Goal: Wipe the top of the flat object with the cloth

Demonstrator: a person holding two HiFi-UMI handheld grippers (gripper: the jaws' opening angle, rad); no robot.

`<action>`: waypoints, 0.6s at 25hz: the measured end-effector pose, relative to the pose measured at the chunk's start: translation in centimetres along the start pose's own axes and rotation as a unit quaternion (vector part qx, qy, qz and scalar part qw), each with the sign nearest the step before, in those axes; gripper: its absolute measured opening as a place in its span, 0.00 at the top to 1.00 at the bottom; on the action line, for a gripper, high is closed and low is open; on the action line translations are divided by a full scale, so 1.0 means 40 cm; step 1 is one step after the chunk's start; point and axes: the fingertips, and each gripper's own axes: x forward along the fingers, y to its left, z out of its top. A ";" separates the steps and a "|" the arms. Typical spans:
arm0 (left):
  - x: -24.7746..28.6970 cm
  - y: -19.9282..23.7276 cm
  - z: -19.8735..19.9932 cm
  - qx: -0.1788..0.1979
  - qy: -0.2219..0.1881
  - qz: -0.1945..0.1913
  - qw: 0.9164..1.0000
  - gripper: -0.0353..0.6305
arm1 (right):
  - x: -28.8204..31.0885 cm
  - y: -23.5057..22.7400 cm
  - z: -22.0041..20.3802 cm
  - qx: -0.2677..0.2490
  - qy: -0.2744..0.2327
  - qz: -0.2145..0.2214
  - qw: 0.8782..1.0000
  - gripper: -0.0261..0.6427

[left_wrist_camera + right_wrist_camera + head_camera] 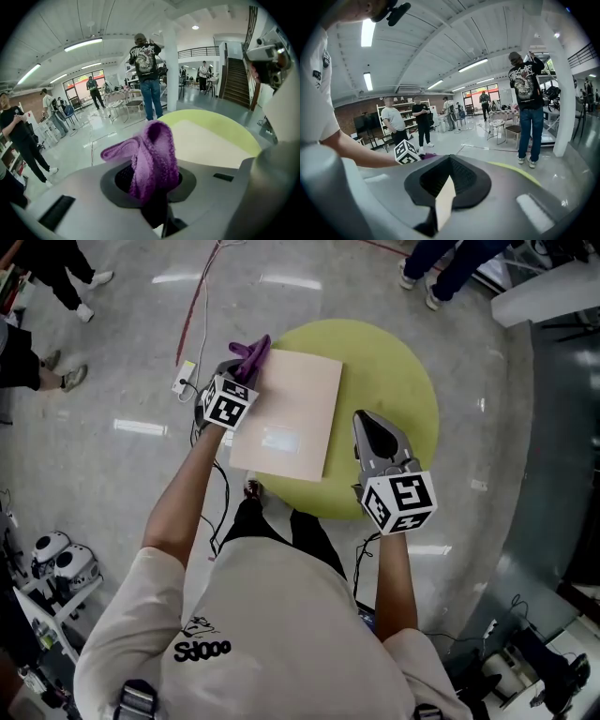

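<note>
Because cloth (pixel 152 150) fills the left gripper (pixel 154 187), its fingers' tips are hidden.

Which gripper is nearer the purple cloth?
Left. The left gripper holds the cloth at the board's far left corner; the right gripper sits beside the board's right edge, apart from the cloth.

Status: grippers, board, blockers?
Left gripper shut on purple knit cloth, at far-left corner of beige flat board. Right gripper shut, empty, right of board. Nothing on board.

round green table (pixel 412 381) | red cable (pixel 194 307) on floor | bystander (pixel 148 75) standing | staircase (pixel 236 79)
</note>
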 end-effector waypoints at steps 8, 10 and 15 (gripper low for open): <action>0.070 -0.071 0.018 -0.007 0.018 -0.008 1.000 0.85 | -0.021 -0.052 -0.026 0.013 0.008 -0.003 1.000 0.95; 0.079 -0.089 0.032 -0.005 0.016 -0.011 1.000 0.84 | -0.026 -0.059 -0.032 0.017 0.009 -0.006 1.000 0.95; 0.100 -0.166 0.075 0.020 0.007 -0.033 0.999 0.84 | -0.040 -0.071 -0.047 0.021 0.014 -0.017 1.000 0.95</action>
